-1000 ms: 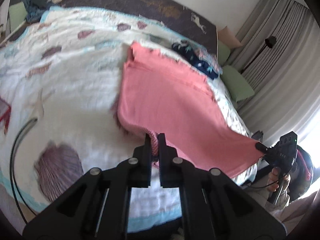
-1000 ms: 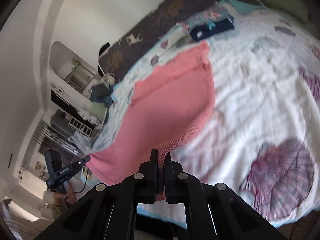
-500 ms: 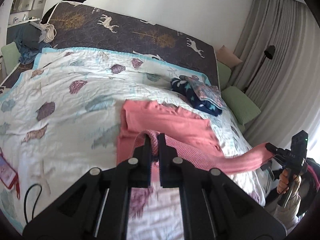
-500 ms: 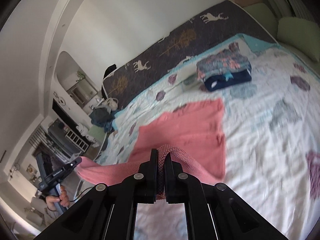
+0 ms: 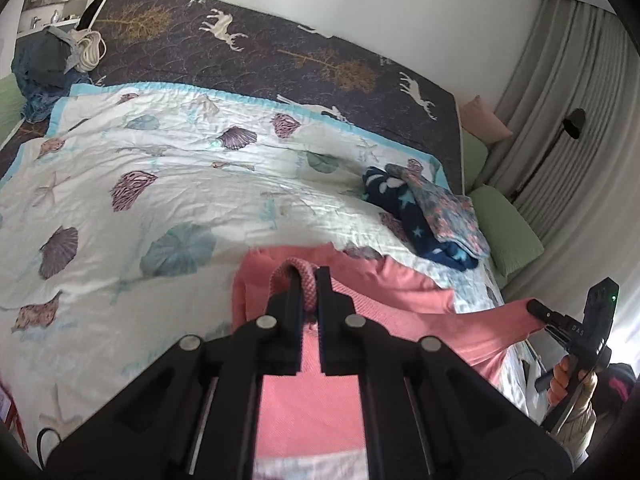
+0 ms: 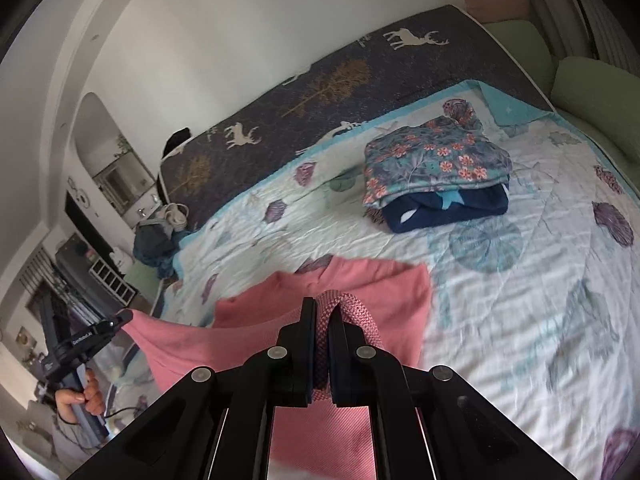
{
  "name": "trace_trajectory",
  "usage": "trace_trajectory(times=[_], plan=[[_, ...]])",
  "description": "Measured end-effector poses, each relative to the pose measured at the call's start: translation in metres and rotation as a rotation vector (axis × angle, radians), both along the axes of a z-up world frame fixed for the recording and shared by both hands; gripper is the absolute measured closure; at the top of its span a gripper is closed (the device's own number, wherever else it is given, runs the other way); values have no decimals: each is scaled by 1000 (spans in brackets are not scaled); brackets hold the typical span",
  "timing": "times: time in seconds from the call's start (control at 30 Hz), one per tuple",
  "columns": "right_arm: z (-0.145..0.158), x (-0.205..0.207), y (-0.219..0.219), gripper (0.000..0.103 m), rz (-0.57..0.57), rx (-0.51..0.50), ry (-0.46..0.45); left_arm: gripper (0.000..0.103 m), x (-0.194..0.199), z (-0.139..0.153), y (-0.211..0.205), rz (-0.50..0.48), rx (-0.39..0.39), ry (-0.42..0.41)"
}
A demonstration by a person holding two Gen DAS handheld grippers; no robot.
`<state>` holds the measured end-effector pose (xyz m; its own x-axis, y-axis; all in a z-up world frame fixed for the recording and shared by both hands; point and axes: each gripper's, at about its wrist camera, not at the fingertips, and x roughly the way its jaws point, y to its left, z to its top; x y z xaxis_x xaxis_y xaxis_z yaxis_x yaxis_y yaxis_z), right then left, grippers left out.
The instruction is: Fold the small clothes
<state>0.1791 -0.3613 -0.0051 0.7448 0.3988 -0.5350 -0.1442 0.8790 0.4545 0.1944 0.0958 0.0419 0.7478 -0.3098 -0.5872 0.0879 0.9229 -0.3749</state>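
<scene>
A pink knit garment (image 5: pixel 400 296) lies partly on the seashell-print bedspread (image 5: pixel 180 184), its near edge lifted and stretched between both grippers. My left gripper (image 5: pixel 307 276) is shut on a ribbed corner of it. My right gripper (image 6: pixel 322 312) is shut on the other ribbed corner; the garment (image 6: pixel 380 288) spreads out ahead of it. Each gripper shows in the other's view, the right one (image 5: pixel 538 310) and the left one (image 6: pixel 120 318), pinching the cloth.
A stack of folded clothes (image 6: pixel 436 172), floral on navy, sits at the far right of the bed (image 5: pixel 432 216). Green cushions (image 5: pixel 504 228) lie beyond it by the curtain. A dark deer-print headboard (image 5: pixel 280 56) runs along the back. A blue bundle (image 5: pixel 44 68) lies at the far left.
Both grippers have carried the garment's near edge up and forward toward its far edge, so the pink cloth now doubles over itself. Both stayed shut on it.
</scene>
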Motion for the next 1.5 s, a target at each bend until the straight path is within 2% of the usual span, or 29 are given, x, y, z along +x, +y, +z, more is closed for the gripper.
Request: trace_trajectory(times=[0.17, 0.27, 0.43, 0.53, 0.6, 0.67, 0.73, 0.77, 0.8, 0.83, 0.9, 0.93, 1.03, 1.07, 1.17, 1.23, 1.33, 1.4, 1.5], plan=[[-15, 49, 0, 99, -11, -17, 26, 97, 49, -25, -6, 0, 34, 47], [-33, 80, 1, 99, -29, -21, 74, 97, 78, -49, -9, -7, 42, 103], [-75, 124, 1, 98, -61, -68, 188, 97, 111, -87, -11, -13, 59, 178], [-108, 145, -5, 94, -86, -103, 309, 96, 122, -109, -8, -13, 56, 215], [-125, 150, -15, 94, -81, -39, 360, 96, 124, -121, -4, -10, 39, 237], [-125, 147, -25, 92, -72, 26, 351, 94, 123, -124, 1, -10, 17, 233], [-117, 142, -33, 89, -79, 44, 338, 91, 120, -119, 4, -1, 30, 212], [-110, 139, -35, 80, -97, 29, 327, 87, 118, -114, 4, 7, 53, 200], [-100, 132, -37, 67, -142, -30, 302, 86, 116, -109, 3, 12, 82, 184], [-91, 126, -36, 61, -176, -98, 276, 86, 113, -104, 2, 13, 107, 171], [-76, 116, -26, 58, -187, -230, 232, 86, 105, -94, -6, -30, 130, 158], [-70, 109, -13, 58, -132, -291, 212, 86, 100, -91, -13, -66, 127, 155], [-69, 91, 36, 59, 89, -388, 204, 86, 81, -86, -48, -234, 140, 153], [-72, 85, 53, 60, 152, -416, 207, 86, 75, -90, -65, -301, 161, 171], [-89, 81, 93, 60, 282, -488, 238, 83, 76, -110, -94, -405, 208, 251], [-104, 92, 101, 60, 309, -505, 268, 83, 89, -127, -104, -404, 272, 304], [-112, 113, 93, 61, 250, -506, 292, 83, 109, -128, -100, -398, 243, 301], [-107, 124, 91, 62, 197, -528, 269, 83, 125, -123, -95, -353, 269, 284], [-96, 149, 89, 60, 60, -636, 181, 83, 152, -115, -86, -228, 314, 242]])
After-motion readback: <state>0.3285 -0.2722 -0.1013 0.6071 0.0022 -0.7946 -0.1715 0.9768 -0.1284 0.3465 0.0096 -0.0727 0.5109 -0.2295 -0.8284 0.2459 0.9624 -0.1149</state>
